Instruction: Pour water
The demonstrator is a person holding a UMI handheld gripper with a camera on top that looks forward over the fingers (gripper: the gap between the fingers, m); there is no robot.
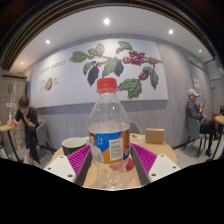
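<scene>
Legible text: none.

Item: bottle (109,132), label band (109,146) in orange, blue and white; print present, not readable.

Item: wall mural (112,66) at 12 o'clock beyond the bottle; leaves and berries only, no lettering made out.

Item: small oval emblem (48,84) at 10 o'clock on the same wall; content cannot be told.
</scene>
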